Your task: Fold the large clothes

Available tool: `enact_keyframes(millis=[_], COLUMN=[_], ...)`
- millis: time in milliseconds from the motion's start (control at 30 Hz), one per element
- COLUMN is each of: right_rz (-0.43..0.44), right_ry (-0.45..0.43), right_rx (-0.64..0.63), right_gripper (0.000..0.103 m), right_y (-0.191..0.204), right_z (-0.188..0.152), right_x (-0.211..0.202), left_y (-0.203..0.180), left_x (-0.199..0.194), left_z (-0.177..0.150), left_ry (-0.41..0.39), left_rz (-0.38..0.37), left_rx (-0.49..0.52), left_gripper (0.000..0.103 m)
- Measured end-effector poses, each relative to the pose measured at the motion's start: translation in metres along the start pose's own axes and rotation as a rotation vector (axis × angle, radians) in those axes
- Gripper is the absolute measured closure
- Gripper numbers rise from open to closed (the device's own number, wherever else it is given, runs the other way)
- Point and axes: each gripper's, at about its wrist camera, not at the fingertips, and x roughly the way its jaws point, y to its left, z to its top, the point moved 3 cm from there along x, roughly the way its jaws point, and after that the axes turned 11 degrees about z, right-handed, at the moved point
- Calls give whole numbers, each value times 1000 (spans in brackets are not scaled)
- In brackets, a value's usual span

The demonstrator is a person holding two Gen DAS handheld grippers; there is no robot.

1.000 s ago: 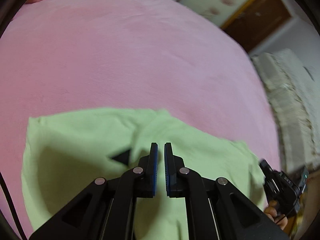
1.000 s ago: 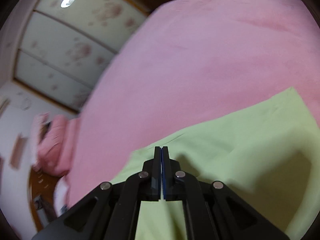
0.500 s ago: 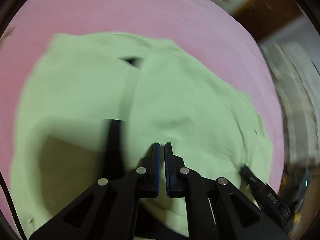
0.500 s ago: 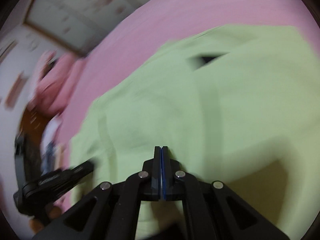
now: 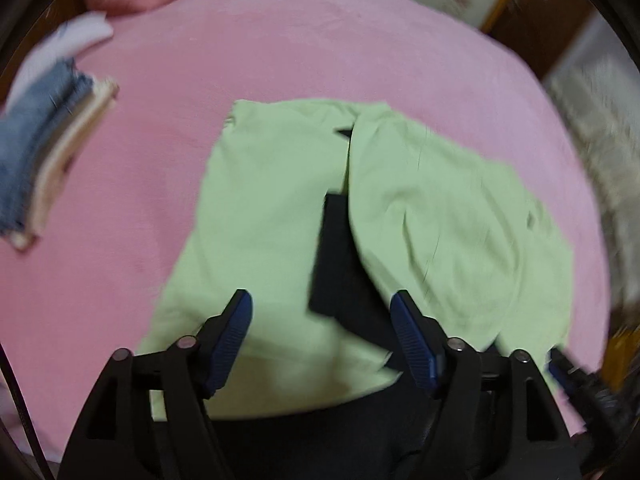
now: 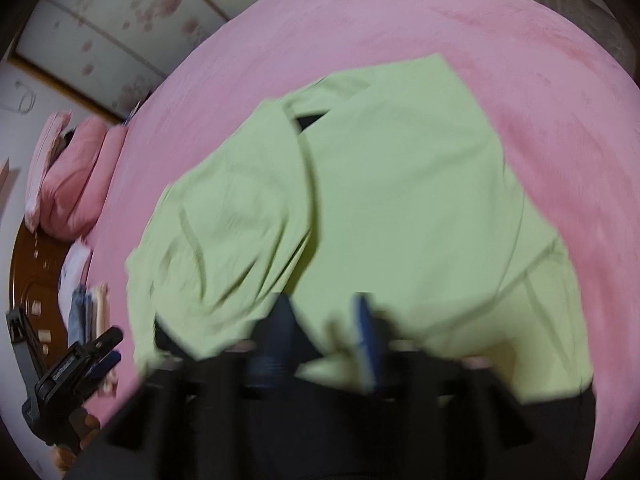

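Note:
A light green garment (image 5: pixel 420 216) lies spread on the pink bed (image 5: pixel 280 40), its two side flaps laid inward with a dark strip (image 5: pixel 336 256) showing between them. My left gripper (image 5: pixel 322 302) hovers over the garment's near edge. Its jaws are opening wide and the blue pads (image 5: pixel 234 332) press on nothing. In the right wrist view the same garment (image 6: pixel 400 200) fills the middle. My right gripper (image 6: pixel 322 312) is blurred above the near hem, jaws opening, no cloth pinched. Each gripper shows in the other's view: the right one (image 5: pixel 580 388), the left one (image 6: pixel 76 364).
A stack of folded clothes (image 5: pixel 48 152) sits on the bed at the left. Pink pillows (image 6: pixel 68 176) lie at the bed's head, beside a wooden floor (image 6: pixel 32 280). Floral wardrobe doors (image 6: pixel 132 20) stand behind. A pale textured cover (image 5: pixel 604 128) lies at the right.
Both grippers were shut over the green cloth and now stand open. Both have drawn back and up, so much more of the garment and the folded stack show.

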Motion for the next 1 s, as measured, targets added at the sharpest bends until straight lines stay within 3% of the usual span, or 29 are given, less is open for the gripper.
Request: enact_keyframes(millis=[33, 67, 200, 367, 567, 733, 1000], right_rz=[3, -1, -20, -36, -66, -114, -102], right_ry=[15, 32, 91, 75, 112, 120, 97], right_rx=[-17, -38, -88, -103, -191, -324, -314], right_gripper=[28, 25, 24, 24, 23, 11, 8], right_y=[10, 19, 46, 63, 72, 78, 75], right_z=[-9, -19, -52, -83, -111, -137, -177], right_x=[-1, -2, -3, -14, -34, -60, -116], left_y=[1, 13, 13, 13, 7, -1, 7], left_x=[-5, -10, -28, -49, -72, -95, -145], left_z=[-7, -14, -37, -74, -113, -144, -186], left_ry=[7, 13, 30, 22, 28, -5, -21], left_rz=[10, 8, 18, 58, 41, 93, 86], left_rx=[35, 69, 206, 318, 331, 371, 341], left_gripper=[22, 20, 19, 17, 17, 17, 16])
